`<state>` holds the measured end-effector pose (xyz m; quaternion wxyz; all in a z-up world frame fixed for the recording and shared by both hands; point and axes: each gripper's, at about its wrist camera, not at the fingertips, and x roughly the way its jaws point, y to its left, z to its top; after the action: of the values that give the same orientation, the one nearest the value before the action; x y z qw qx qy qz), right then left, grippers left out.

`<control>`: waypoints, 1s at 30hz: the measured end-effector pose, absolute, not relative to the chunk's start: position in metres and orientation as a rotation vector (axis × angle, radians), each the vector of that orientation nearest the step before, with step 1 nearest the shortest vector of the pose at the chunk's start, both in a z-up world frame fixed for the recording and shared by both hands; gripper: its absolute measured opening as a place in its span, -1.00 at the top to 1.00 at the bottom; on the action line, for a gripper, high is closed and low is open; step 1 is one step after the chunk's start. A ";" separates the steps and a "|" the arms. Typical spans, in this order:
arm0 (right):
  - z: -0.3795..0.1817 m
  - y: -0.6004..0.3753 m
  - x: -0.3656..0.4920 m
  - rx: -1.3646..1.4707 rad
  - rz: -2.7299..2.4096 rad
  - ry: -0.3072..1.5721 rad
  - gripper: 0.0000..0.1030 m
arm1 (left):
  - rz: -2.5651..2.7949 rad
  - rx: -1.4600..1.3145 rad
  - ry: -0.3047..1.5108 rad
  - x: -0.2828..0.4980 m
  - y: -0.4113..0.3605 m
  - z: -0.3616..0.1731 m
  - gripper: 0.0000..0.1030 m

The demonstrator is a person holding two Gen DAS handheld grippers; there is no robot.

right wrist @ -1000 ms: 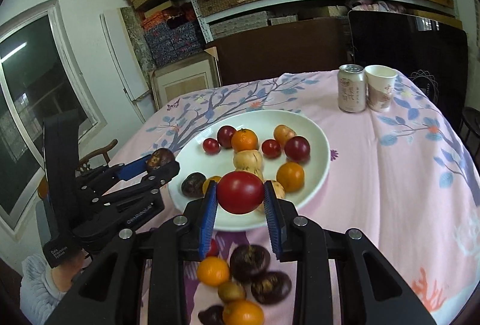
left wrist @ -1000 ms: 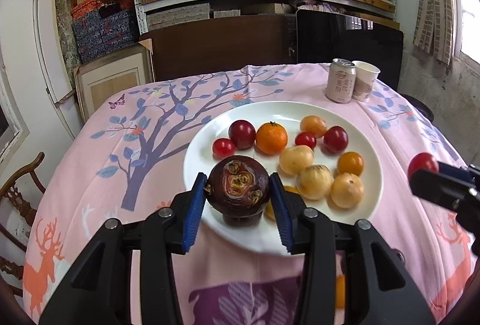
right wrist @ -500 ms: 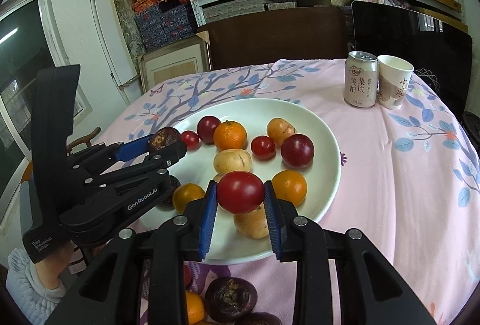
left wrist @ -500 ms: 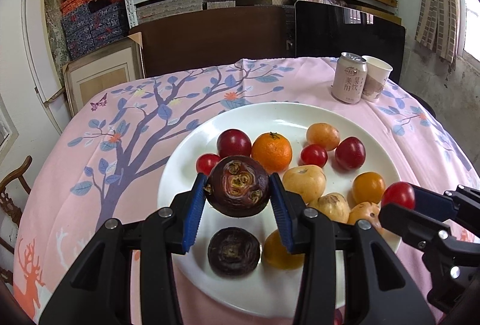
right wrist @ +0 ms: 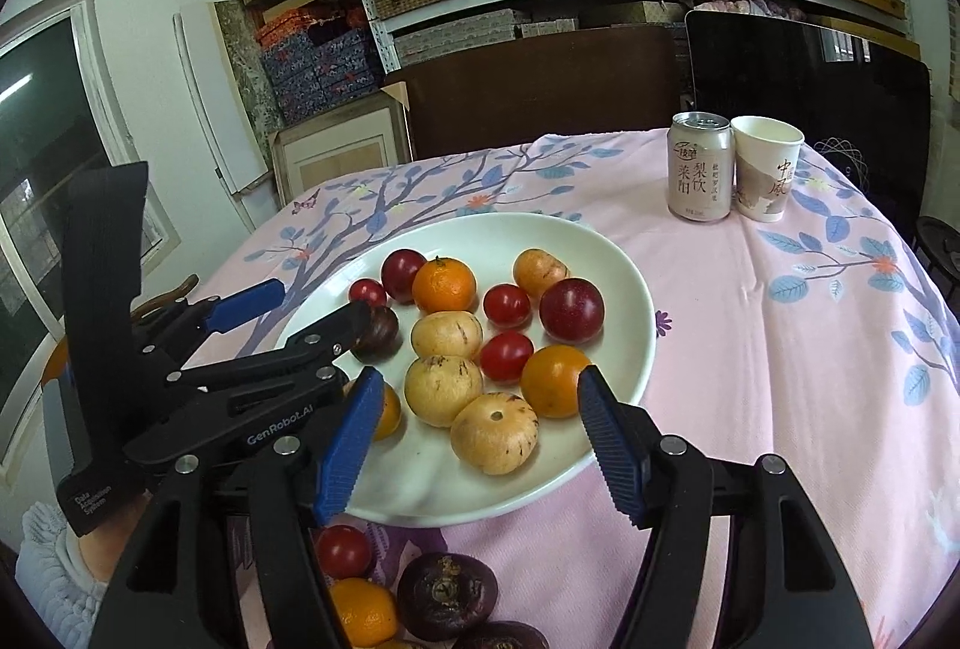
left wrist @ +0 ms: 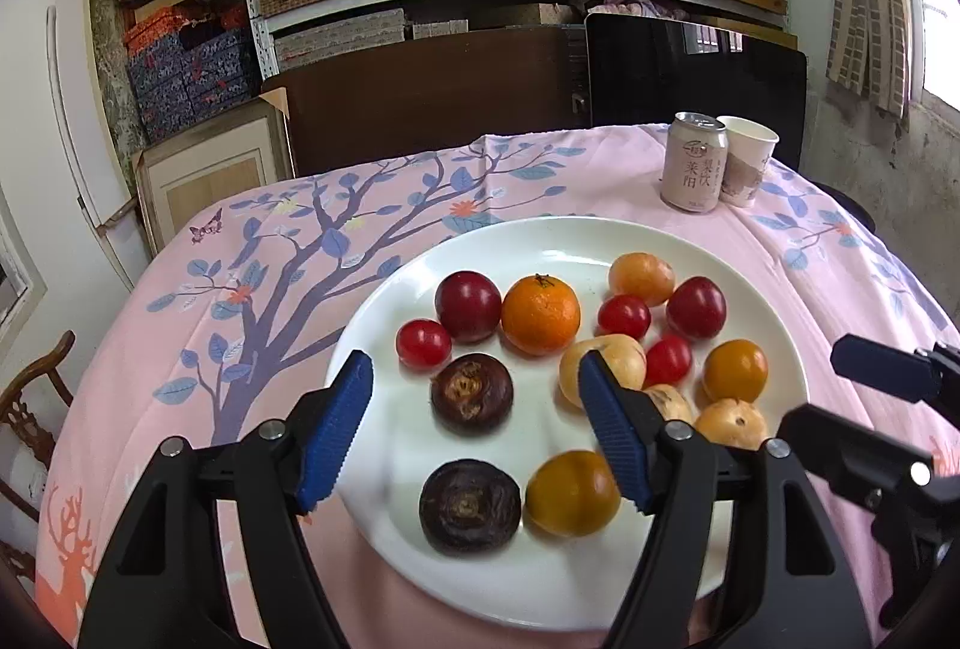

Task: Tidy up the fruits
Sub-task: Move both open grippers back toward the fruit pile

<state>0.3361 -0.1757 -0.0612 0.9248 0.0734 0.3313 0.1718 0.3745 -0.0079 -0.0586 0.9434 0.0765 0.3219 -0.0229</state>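
A white plate (left wrist: 600, 241) on the pink tablecloth holds several fruits: tomatoes, oranges, plums, pale yellow fruits and two dark mangosteens. My left gripper (left wrist: 474, 427) hangs over the plate's near left part with its jaws opening. One mangosteen (left wrist: 472, 394) lies on the plate between the blue pads, untouched. My right gripper (right wrist: 480, 439) is over the plate's near edge, jaws opening too. A red tomato (right wrist: 507, 356) rests just ahead of it among the fruit, free of the pads. In the right wrist view the left gripper (right wrist: 300, 313) reaches in from the left.
A drink can (left wrist: 693, 169) and a paper cup (left wrist: 747, 160) stand at the far right of the table. Loose fruit lies on the cloth in front of the plate: a tomato (right wrist: 343, 551), an orange (right wrist: 360, 610) and mangosteens (right wrist: 447, 595). Dark chairs and shelves stand behind the table.
Both grippers came forward and down over the plate, then opened. The left one let go of its mangosteen and the right one its red tomato; both fruits now lie on the plate.
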 end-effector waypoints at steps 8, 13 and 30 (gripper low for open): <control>-0.055 -0.206 0.323 0.273 0.331 0.656 -0.45 | -0.074 0.091 0.680 0.326 0.010 -0.054 -0.59; -0.060 -0.235 0.308 0.395 0.310 0.656 -0.53 | -0.087 0.054 0.716 0.284 0.019 -0.068 -0.73; -0.079 -0.274 0.290 0.571 0.276 0.694 -0.65 | -0.112 0.125 0.806 0.290 -0.012 -0.099 -0.75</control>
<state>0.2897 -0.2736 -0.0786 0.8916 0.2751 0.3341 0.1331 0.2903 -0.0117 -0.0987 0.9165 0.0607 0.3916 -0.0543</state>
